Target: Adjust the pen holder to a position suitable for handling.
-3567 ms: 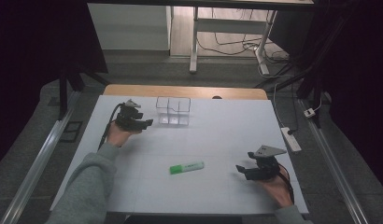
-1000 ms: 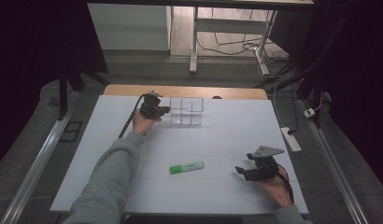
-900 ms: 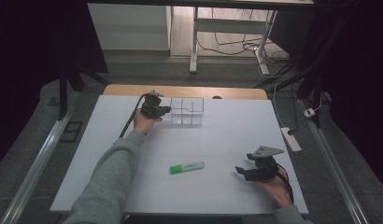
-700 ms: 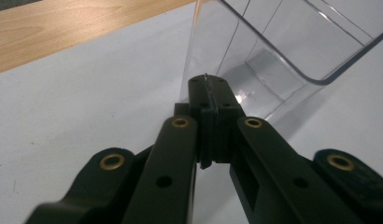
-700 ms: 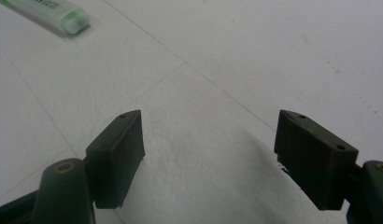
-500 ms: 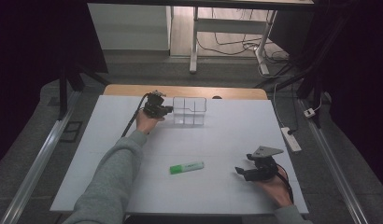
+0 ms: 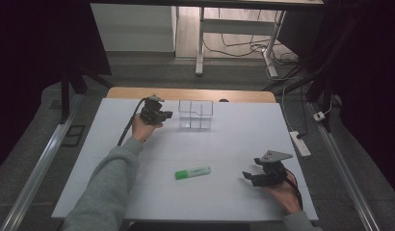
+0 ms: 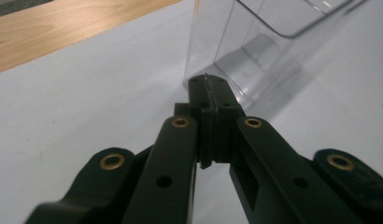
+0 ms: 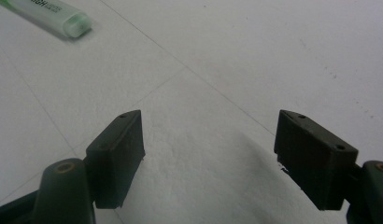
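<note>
A clear plastic box (image 7: 196,114) stands upright near the far edge of the white surface (image 7: 224,144). It has thin see-through walls and little rooms inside, open at the top. In the left gripper view the clear box (image 8: 255,46) rises just past the tips of the black jaws.

The left tongs (image 7: 165,115) sit just beside the box, on its left side. Their jaws are pressed tight together, with nothing that can be seen between them. From the high view it is hard to tell if the tips touch the box wall. In the left gripper view the left tongs (image 8: 207,86) point at the bottom corner of the box and are very near it. The person's left hand (image 7: 142,126) holds them, and a grey sleeve (image 7: 106,192) runs back from the box toward the near edge of the surface.

A green marker pen (image 7: 192,172) lies flat on the surface, well apart from the box, on the side nearer the person. It lies almost sideways. In the right gripper view the marker (image 9: 47,15) shows its pale cap end.

The right tongs (image 7: 247,175) are far from the box, to the near right of it, past the marker. Their jaws are spread wide and hold nothing. In the right gripper view the right tongs (image 9: 208,151) hang over bare white surface. The right hand (image 7: 282,192) holds them low.

A strip of wood (image 7: 190,94) shows behind the box.
</note>
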A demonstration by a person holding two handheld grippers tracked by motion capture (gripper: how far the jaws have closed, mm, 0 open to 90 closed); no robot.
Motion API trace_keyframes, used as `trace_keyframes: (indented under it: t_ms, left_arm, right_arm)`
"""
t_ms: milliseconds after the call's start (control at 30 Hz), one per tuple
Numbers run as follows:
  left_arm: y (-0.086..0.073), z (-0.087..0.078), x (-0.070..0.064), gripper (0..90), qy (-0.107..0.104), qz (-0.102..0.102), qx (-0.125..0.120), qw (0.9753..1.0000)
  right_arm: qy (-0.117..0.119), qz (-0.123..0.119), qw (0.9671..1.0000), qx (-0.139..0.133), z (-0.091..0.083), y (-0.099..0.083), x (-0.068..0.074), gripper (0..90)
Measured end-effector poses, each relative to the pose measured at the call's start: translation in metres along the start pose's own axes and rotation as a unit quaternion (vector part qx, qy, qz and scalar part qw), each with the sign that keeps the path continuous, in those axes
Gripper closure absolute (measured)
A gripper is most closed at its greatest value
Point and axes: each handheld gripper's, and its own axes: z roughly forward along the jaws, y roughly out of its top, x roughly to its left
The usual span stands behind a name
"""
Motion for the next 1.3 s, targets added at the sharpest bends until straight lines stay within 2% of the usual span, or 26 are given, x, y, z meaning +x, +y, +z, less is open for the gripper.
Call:
trace_keyframes:
  t_ms: [300, 400, 633, 867, 933, 1067, 1300]
  left_arm:
    - [-0.024, -0.043, -0.011, 88.9, -0.012, 0.017, -0.022, 0.9995]
    - [-0.037, -0.056, -0.016, 78.4, -0.024, 0.017, -0.034, 0.999]
    - [-0.064, -0.081, -0.023, 56.3, -0.03, 0.012, -0.037, 0.9988]
    - [-0.088, -0.098, -0.031, 43.6, -0.032, 0.006, -0.034, 0.9989]
    - [-0.094, -0.102, -0.035, 41.8, -0.028, 0.01, -0.03, 0.9991]
    - [-0.106, -0.11, -0.044, 39.4, -0.016, 0.034, -0.023, 0.999]
    - [-0.128, -0.121, -0.05, 37.4, -0.013, 0.041, -0.018, 0.9989]
  right_arm:
    - [-0.001, 0.0, 1.0, -0.007, -0.002, 0.001, -0.001, 23.6]
    - [0.0, -0.001, 1.0, -0.009, -0.001, 0.001, -0.002, 23.8]
    - [-0.002, 0.002, 1.0, -0.009, -0.003, -0.001, -0.003, 23.9]
    - [-0.003, -0.001, 0.9999, -0.015, -0.007, -0.002, -0.001, 23.8]
    - [-0.006, -0.001, 0.9998, -0.017, -0.008, -0.002, -0.001, 23.5]
    - [-0.002, 0.0, 0.9997, -0.024, -0.009, -0.002, -0.001, 23.5]
    - [0.001, -0.004, 0.9997, -0.024, -0.009, -0.002, -0.001, 23.2]
